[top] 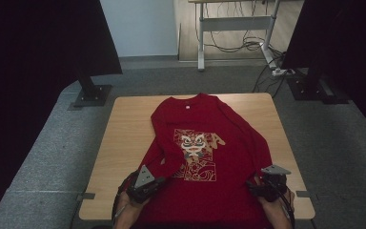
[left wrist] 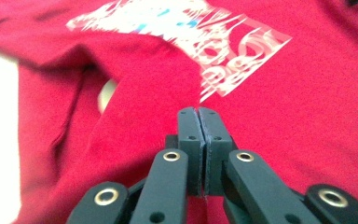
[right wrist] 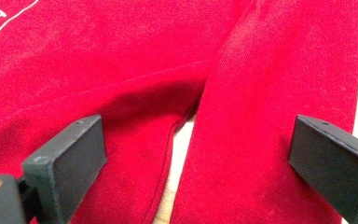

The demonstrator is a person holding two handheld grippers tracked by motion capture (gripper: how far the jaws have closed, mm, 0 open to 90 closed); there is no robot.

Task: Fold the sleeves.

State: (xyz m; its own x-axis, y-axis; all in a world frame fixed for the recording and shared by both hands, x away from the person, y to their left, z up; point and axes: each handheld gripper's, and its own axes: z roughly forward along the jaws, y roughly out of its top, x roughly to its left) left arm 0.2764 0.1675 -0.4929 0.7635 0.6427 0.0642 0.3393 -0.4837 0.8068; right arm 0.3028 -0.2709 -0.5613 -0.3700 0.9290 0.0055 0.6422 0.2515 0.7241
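shirt hem: the red long-sleeve shirt (top: 205, 143) runs off the bottom edge of the high view, so I can't see where it ends or whether it hangs over the table (top: 124, 129)
my forearms: chopped off at that same bottom edge, just the hands showing
left grip: my left gripper (left wrist: 199, 114) has its jaws pressed together, and honestly can't tell if any cloth is pinched in there
print: the chest graphic (left wrist: 223, 51) is a washed-out blur in the left gripper view, unreadable
right jaws: both cut by the frame edges in the right gripper view
neck label: too tiny to read
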